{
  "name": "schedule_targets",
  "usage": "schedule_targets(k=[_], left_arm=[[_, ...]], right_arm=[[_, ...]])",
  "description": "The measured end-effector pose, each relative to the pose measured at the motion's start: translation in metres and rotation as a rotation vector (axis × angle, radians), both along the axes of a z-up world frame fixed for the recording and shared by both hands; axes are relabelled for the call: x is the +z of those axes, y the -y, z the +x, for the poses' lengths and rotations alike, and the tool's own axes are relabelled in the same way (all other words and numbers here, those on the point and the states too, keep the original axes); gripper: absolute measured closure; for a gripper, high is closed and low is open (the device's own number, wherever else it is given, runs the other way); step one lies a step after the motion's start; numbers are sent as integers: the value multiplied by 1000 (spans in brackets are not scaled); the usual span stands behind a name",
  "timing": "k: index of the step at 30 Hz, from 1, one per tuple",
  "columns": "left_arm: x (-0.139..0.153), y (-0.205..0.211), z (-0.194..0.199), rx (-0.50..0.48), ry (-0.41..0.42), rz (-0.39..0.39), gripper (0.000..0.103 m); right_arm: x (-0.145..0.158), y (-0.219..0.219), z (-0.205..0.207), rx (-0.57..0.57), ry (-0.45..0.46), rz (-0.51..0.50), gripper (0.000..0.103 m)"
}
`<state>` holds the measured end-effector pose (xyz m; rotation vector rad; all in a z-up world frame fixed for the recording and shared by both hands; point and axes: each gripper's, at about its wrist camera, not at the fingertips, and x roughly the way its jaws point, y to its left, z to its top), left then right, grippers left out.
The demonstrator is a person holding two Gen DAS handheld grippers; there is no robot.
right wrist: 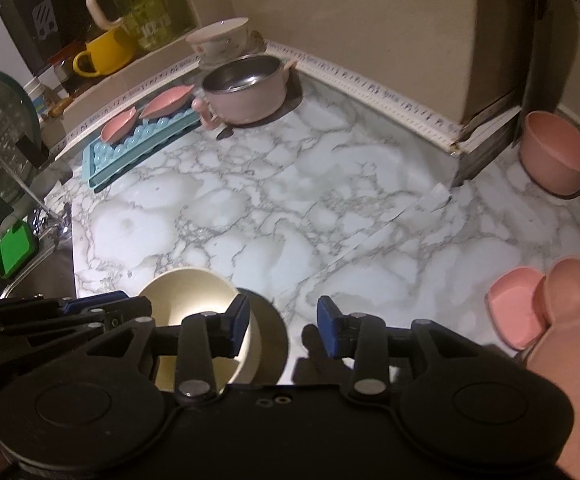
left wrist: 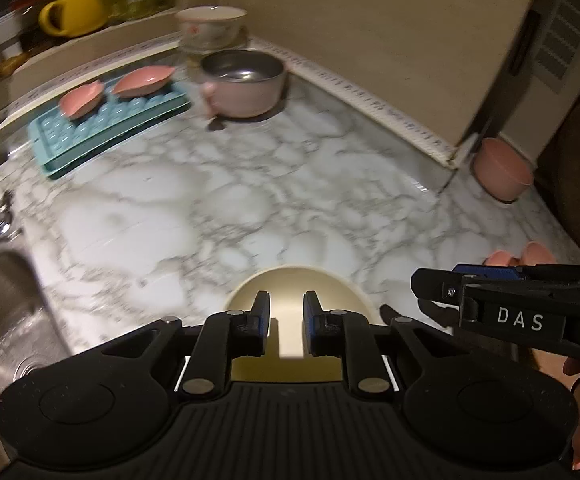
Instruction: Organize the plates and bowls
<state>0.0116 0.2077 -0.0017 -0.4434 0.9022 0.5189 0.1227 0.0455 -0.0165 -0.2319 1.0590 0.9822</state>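
A cream bowl (left wrist: 290, 284) sits at the near edge of the marble counter (left wrist: 210, 200). My left gripper (left wrist: 286, 320) hangs over it with the jaws a narrow gap apart, and I cannot tell whether they pinch the near rim. In the right wrist view the same bowl (right wrist: 186, 300) lies at lower left. My right gripper (right wrist: 283, 322) is open and empty just right of it. A pink steel-lined bowl (right wrist: 246, 88) and a floral bowl (right wrist: 220, 38) stand at the back. A pink bowl (right wrist: 555, 156) stands at right. Mouse-shaped pink dishes (right wrist: 545, 308) lie at near right.
A blue tray (right wrist: 142, 144) with two pink leaf dishes (right wrist: 166, 100) lies at back left. A steel sink (left wrist: 2, 320) is at left, with a dish rack (right wrist: 2, 160). A yellow mug (right wrist: 102, 52) stands on the back ledge. A wall corner (right wrist: 489, 80) juts out at right.
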Motion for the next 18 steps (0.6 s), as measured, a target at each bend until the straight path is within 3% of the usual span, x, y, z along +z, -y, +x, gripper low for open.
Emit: schedule_targets(k=[18], left_arm=[[13, 50, 99, -177, 59, 12, 83]], right_arm=[[26, 69, 74, -176, 94, 10, 39]])
